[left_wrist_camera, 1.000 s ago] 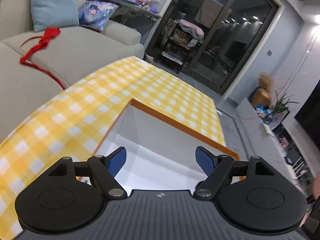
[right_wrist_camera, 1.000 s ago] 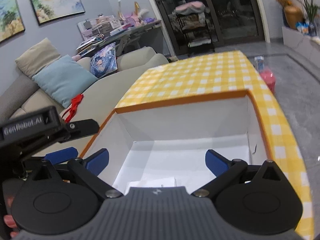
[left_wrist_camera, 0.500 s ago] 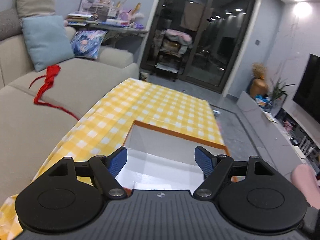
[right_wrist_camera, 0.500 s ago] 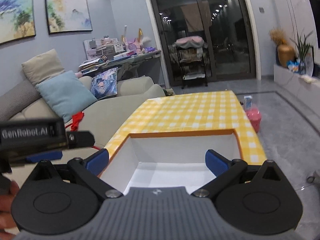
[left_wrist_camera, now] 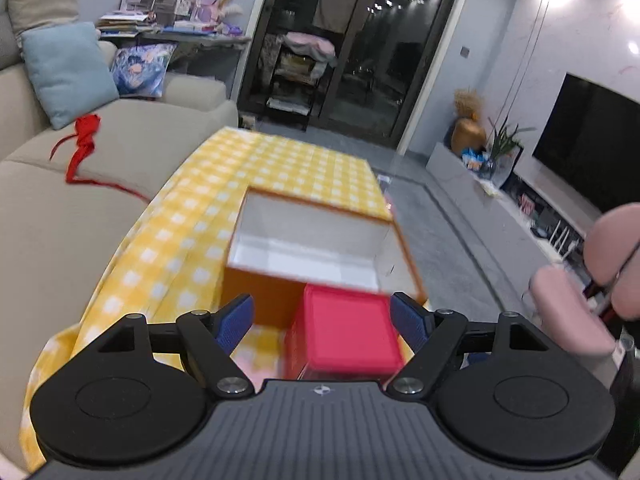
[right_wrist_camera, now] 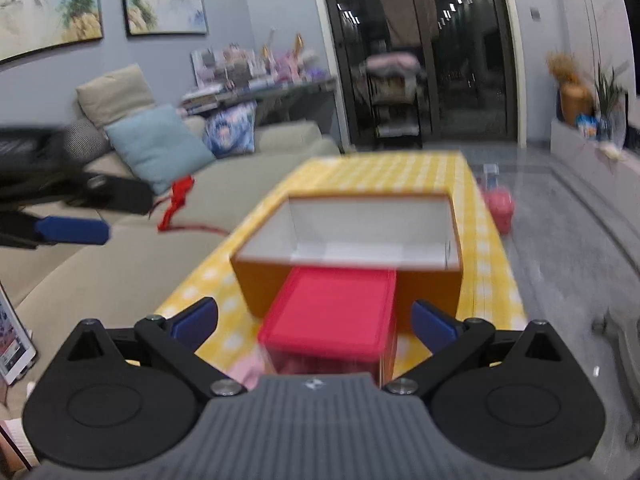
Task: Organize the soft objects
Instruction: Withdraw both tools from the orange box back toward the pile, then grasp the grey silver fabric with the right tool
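Both grippers, left (left_wrist_camera: pixel 322 320) and right (right_wrist_camera: pixel 314 318), hung spread, empty, above red box (right_wrist_camera: pixel 334 312) against orange bin (right_wrist_camera: pixel 348 248); pink soft item (right_wrist_camera: pixel 244 368) half-hidden, so I risked mis-grabbing.

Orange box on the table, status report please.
Both tools open, empty. Orange box open, looks empty inside. Red lidded box sits right in front of it.

Red ribbon (left_wrist_camera: pixel 82 140) on sofa.
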A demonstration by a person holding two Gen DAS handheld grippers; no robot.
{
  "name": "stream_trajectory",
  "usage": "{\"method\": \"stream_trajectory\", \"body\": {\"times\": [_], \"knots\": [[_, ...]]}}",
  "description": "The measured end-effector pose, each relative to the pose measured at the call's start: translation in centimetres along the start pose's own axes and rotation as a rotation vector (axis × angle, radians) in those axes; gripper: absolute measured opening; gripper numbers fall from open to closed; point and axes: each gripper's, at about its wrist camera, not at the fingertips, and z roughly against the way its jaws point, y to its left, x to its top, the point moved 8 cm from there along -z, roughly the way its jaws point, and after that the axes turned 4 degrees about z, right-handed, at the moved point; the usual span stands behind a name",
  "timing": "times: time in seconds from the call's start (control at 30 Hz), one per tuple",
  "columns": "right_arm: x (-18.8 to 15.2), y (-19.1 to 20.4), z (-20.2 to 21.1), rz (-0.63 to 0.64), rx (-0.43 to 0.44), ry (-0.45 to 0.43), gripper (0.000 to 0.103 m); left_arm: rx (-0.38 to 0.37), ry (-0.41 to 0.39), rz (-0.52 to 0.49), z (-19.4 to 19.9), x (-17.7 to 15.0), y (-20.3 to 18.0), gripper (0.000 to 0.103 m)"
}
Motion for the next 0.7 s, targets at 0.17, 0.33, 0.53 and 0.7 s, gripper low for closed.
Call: {"method": "stream_trajectory", "body": {"times": [0.17, 0.33, 0.53, 0.7], "knots": [[-3.3, 0.2, -0.3, -0.019, 0.021, 0.09, 0.1, 0.015, 0.084, -0.03, 0.4, -5.2, 2.8, 0.091], [-6.2, 0.5, -2.4, -0.032, 0.024, 0.197, 0.1, 0.03, 0.148, -0.115, -0.3, -10.2, 5.6, 0.091], [-8.1, 0.1, -4.1, -0.058, 0.024, 0.272, 0.088, -0.054, 0.297, -0.208, -3.1, -14.4, 6.6, 0.091], [-9.6, -0.1, -5.6, -0.139, 0.076, 0.354, 0.083, -0.075, 0.344, -0.213, -3.6, -15.9, 6.9, 0.091]]}}
